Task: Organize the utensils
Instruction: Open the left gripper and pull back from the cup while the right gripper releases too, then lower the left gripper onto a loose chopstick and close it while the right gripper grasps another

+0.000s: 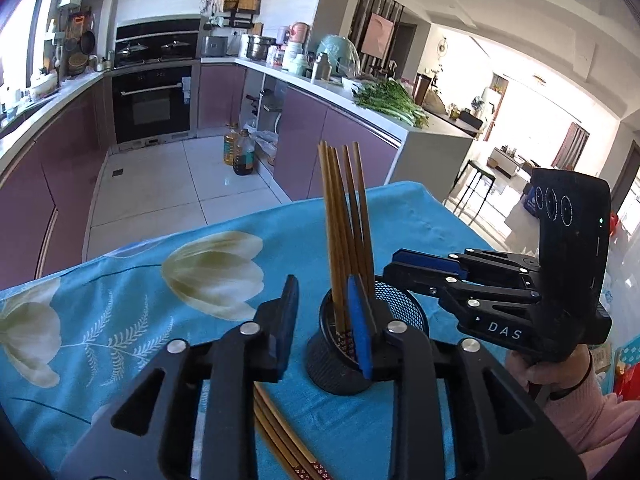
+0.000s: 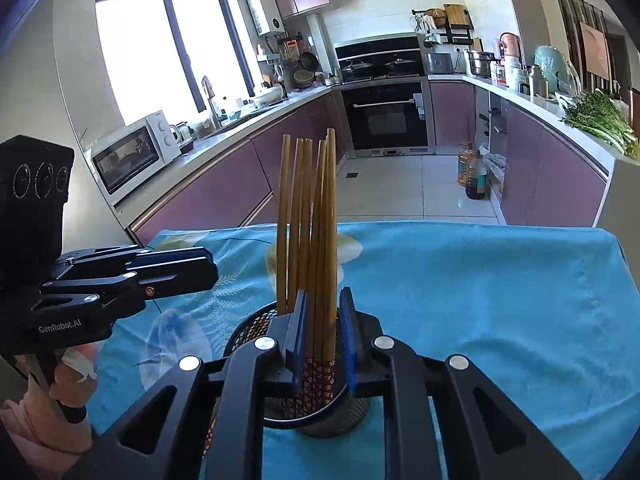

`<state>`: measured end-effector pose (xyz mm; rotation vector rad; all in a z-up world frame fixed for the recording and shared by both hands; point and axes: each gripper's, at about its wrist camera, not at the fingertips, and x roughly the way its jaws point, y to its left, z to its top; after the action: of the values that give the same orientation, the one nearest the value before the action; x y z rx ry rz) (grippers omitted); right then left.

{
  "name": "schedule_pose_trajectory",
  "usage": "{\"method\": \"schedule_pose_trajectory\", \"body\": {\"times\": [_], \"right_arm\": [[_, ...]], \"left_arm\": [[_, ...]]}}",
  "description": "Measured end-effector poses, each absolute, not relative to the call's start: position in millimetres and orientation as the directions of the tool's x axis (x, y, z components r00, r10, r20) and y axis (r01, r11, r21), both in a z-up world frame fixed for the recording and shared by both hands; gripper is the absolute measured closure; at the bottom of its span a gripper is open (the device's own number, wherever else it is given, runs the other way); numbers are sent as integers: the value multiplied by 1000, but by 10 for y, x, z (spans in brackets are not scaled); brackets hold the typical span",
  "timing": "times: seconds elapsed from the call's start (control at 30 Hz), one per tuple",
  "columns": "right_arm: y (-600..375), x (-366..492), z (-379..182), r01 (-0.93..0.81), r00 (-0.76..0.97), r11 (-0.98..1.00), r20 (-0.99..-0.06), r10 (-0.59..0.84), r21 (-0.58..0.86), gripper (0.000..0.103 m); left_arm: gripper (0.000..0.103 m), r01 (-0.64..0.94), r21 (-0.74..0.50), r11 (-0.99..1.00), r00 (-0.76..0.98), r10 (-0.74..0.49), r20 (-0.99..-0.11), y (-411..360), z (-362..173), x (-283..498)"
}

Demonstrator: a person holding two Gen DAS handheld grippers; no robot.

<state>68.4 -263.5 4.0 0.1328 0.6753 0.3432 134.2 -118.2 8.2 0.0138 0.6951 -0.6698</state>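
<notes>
From the left wrist camera, the left gripper (image 1: 326, 322) stands partly open and empty above a blue floral tablecloth (image 1: 120, 320); a black mesh holder (image 1: 340, 364) of upright chopsticks (image 1: 346, 220) sits by its right finger, and loose chopsticks (image 1: 280, 440) lie beneath it. From the right wrist camera, the right gripper (image 2: 325, 336) is slightly parted with several chopstick shafts between its fingers, just above the holder's rim; whether the pads press them is unclear.

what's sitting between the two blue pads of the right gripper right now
In the right wrist view, a few chopsticks stand between the right gripper's pads, upright in the black mesh holder. The pads look slightly apart from them.
</notes>
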Motion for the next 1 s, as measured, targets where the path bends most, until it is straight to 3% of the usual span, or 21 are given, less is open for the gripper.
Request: {"method": "schedule_pose_trajectory", "body": {"times": [0.13, 0.3, 0.6, 1.0], "right_arm": [[-2561, 471, 165, -323, 750, 922, -536, 388, 215, 72], [-2412, 231, 155, -423, 709, 879, -523, 472, 221, 70], [-1956, 109, -319, -491, 572, 831, -624, 533, 259, 68], [-1699, 141, -798, -445, 492, 861, -737, 464, 245, 68]], "left_arm": [[65, 552, -201, 810, 638, -564, -524, -901, 178, 1131], [57, 499, -175, 849, 698, -514, -499, -553, 122, 900], [51, 392, -102, 914, 711, -371, -597, -230, -390, 713], [51, 390, -94, 916, 624, -338, -704, -352, -948, 697]]}}
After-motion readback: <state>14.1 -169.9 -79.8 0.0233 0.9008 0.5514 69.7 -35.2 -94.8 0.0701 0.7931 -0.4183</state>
